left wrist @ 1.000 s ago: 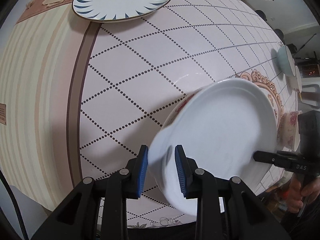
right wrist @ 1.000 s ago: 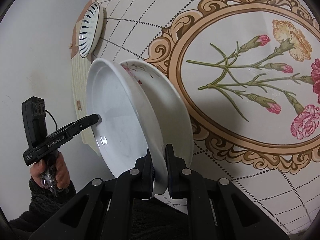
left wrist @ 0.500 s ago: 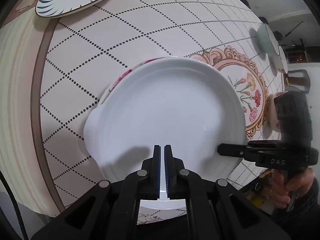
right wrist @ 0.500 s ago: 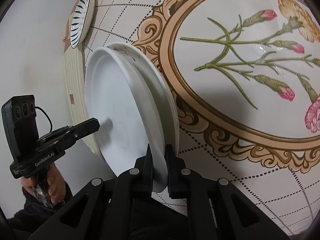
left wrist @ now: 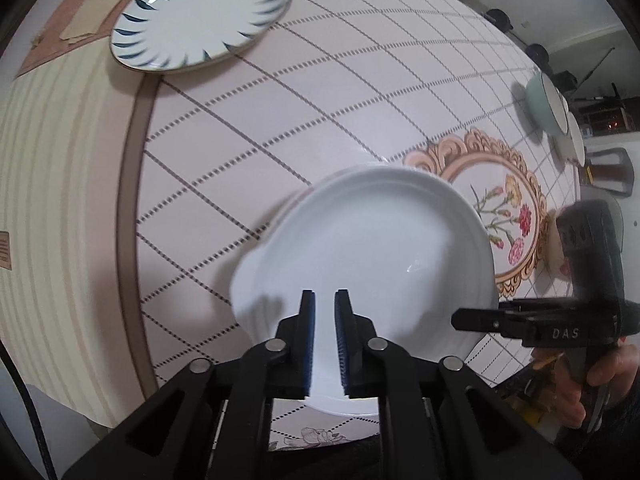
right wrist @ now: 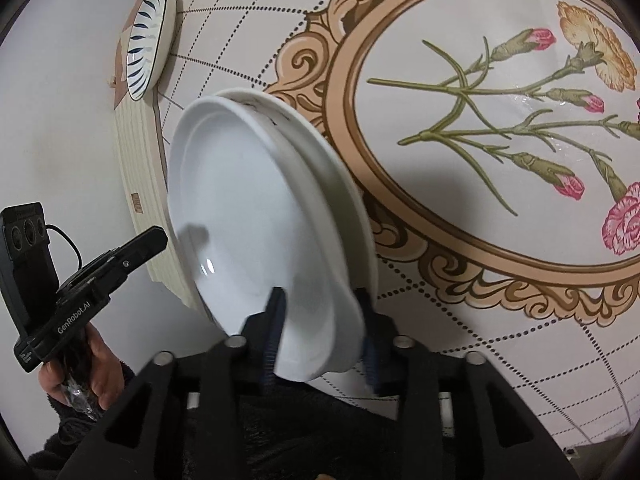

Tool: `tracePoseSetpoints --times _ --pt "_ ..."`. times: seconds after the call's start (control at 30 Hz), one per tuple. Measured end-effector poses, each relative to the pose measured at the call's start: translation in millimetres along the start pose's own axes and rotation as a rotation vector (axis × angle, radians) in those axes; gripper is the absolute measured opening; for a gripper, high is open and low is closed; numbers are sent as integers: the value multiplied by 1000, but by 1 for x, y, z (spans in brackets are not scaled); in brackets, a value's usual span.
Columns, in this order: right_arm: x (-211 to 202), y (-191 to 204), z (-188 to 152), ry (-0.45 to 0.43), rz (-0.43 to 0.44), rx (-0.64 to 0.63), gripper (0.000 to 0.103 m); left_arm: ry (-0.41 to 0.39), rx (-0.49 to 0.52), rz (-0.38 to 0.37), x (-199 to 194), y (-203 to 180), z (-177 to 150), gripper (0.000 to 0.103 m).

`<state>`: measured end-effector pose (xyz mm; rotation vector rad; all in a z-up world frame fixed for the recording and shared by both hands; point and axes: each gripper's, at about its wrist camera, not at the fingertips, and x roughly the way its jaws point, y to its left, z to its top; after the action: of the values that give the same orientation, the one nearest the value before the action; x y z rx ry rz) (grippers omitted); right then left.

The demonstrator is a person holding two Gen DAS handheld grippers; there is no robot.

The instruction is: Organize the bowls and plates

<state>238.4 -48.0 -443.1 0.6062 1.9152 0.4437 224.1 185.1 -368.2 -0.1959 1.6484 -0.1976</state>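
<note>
A plain white plate (left wrist: 372, 264) lies on top of a second plate with a red flower rim (right wrist: 344, 200) near the table's front edge. My left gripper (left wrist: 325, 336) hovers over the white plate's near rim with its jaws a little apart and nothing between them. My right gripper (right wrist: 320, 328) has its jaws wide apart on either side of the two stacked rims, not clamped. The white plate also shows in the right wrist view (right wrist: 256, 216). A blue-leaf plate (left wrist: 200, 16) lies at the far left corner and shows in the right wrist view (right wrist: 146, 40).
A pale green bowl (left wrist: 546, 104) and a white dish (left wrist: 576, 138) stand at the far right. A flowered bowl (left wrist: 556, 240) sits behind my right gripper's body (left wrist: 560, 328). The tablecloth (left wrist: 280, 120) hangs over the front edge. Brown card (left wrist: 92, 12) lies beside the blue-leaf plate.
My right gripper has opened and let go of the stacked plates. My left gripper, shut half a second ago, has opened slightly and drawn back a little. The white plate has settled flat.
</note>
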Motion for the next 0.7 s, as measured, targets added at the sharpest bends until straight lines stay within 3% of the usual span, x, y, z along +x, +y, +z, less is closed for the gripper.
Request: tracePoseSetpoints --times 0.13,0.33,0.43,0.5,0.67,0.7 --pt "-4 7 -1 2 -1 21 56 -15 -16 3 -7 9 7 13" --pt "-8 4 0 18 -7 72 56 -14 -19 4 -6 16 14 13" --pt "-15 -2 -2 16 -89 97 58 -12 -16 5 -4 18 16 13" --pt "-14 -6 -3 39 -57 125 58 -6 -14 -2 -2 18 17 13" --pt "-31 6 0 -18 -189 78 58 -1 -36 -34 -8 26 22 13" --pt "-41 16 2 -49 -231 51 62 -5 -52 -51 -12 29 25 18"
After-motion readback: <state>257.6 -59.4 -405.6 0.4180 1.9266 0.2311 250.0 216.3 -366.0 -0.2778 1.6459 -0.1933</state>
